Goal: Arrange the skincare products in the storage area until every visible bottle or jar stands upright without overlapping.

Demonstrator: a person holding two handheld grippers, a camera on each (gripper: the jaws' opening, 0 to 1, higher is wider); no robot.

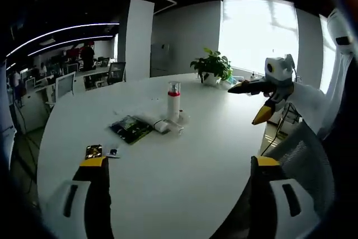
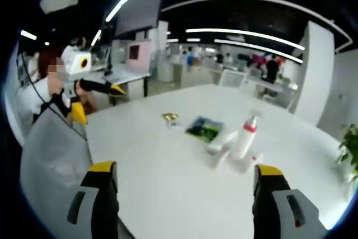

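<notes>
I see left gripper [image 1: 178,166] jaws wide apart, holding nothing, over near edge of round white table [image 1: 184,177]. Right gripper [image 2: 184,180] also wide open, empty. Tall white bottle with red band [image 1: 174,100] stands upright at table middle, small white items [image 1: 166,125] touching its base. Dark green flat packet [image 1: 130,128] just left of it. Potted green plant [image 1: 212,66] at far edge.

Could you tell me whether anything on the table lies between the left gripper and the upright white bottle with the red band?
Nothing visible does. From the left gripper, bare white table runs up to the upright bottle. The dark packet and the small sachet lie off to the left of that line.
</notes>
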